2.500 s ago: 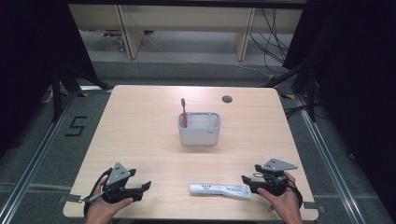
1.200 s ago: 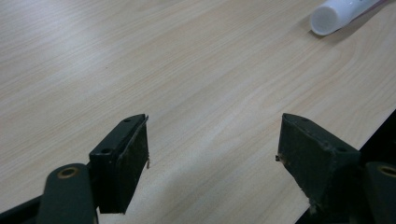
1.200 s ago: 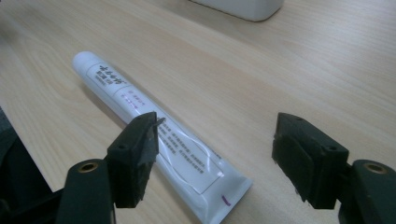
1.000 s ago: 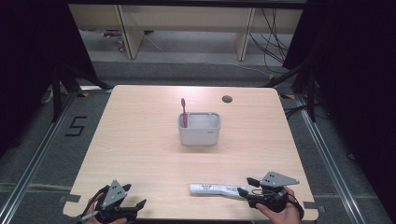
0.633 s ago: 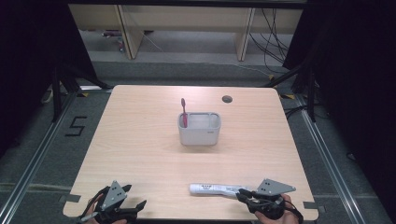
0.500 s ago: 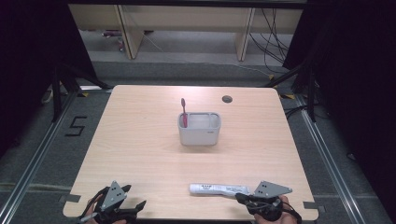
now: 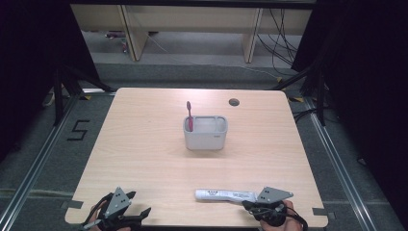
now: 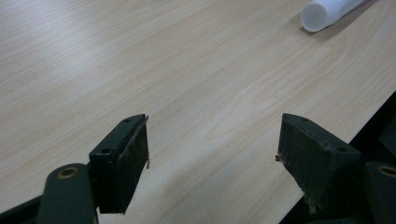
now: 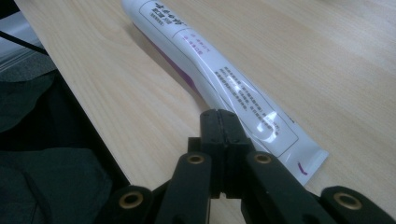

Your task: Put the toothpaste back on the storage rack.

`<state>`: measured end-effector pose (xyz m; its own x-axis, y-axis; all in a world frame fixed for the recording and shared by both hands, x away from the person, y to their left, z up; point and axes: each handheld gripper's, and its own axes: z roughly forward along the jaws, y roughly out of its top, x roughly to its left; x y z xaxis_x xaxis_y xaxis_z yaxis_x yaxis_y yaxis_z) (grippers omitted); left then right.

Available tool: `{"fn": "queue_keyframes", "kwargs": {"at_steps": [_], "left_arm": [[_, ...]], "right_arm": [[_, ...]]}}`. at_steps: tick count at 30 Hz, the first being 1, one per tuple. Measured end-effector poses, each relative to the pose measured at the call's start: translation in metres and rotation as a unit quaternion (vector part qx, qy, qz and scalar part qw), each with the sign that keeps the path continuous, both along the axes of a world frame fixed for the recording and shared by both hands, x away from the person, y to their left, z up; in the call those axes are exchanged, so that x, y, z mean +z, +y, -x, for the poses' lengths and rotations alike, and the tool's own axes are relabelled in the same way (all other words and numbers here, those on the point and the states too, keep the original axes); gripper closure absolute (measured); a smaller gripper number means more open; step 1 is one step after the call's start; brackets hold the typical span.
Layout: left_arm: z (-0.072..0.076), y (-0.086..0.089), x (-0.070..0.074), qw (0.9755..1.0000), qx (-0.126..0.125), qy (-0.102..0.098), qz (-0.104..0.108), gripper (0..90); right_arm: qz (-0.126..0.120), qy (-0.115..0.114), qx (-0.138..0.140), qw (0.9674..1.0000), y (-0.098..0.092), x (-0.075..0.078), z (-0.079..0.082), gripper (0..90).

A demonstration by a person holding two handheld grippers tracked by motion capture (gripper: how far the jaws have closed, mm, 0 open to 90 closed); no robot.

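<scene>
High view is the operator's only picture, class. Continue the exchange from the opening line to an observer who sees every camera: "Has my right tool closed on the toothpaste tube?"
Observer: No. The right tool is shut with nothing between its jaws. The toothpaste tube lies flat on the table alongside them.
Operator: Which end of the tube is nearest that tool?
Observer: The flat crimped end. The tube's printed side faces up.
Operator: And my left tool?
Observer: The left tool is open, with bare table between its jaws.
</scene>
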<state>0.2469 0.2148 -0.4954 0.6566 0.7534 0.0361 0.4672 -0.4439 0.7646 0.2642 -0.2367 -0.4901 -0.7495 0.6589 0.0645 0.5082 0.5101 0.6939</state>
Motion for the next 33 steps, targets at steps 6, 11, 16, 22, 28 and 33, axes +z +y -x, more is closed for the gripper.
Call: {"fn": "queue_keyframes", "kwargs": {"at_steps": [6, 11, 16, 22, 28, 33], "left_arm": [[0.000, 0.000, -0.001, 1.0000, 0.001, 0.001, 0.004, 24.2], [0.001, -0.001, -0.001, 1.0000, 0.000, 0.003, 0.006, 24.2], [0.001, -0.001, -0.001, 1.0000, -0.002, 0.002, 0.005, 24.2], [0.000, -0.002, -0.003, 1.0000, -0.003, 0.005, 0.001, 24.2], [0.000, -0.001, -0.002, 0.9999, -0.007, 0.009, -0.002, 24.2], [0.000, -0.001, -0.003, 1.0000, -0.006, 0.008, -0.002, 24.2]], "right_arm": [[0.012, -0.001, 0.007, 0.9999, 0.003, -0.004, -0.004, 90.0], [0.026, -0.003, 0.009, 0.9996, 0.006, -0.005, -0.008, 90.0], [0.038, -0.008, 0.006, 0.9992, 0.009, -0.006, -0.013, 90.0], [0.040, -0.015, -0.001, 0.9991, 0.010, -0.005, -0.020, 90.0], [0.045, -0.014, 0.002, 0.9989, 0.016, -0.005, -0.032, 90.0], [0.050, -0.018, 0.002, 0.9986, 0.022, -0.006, -0.042, 90.0]]}}
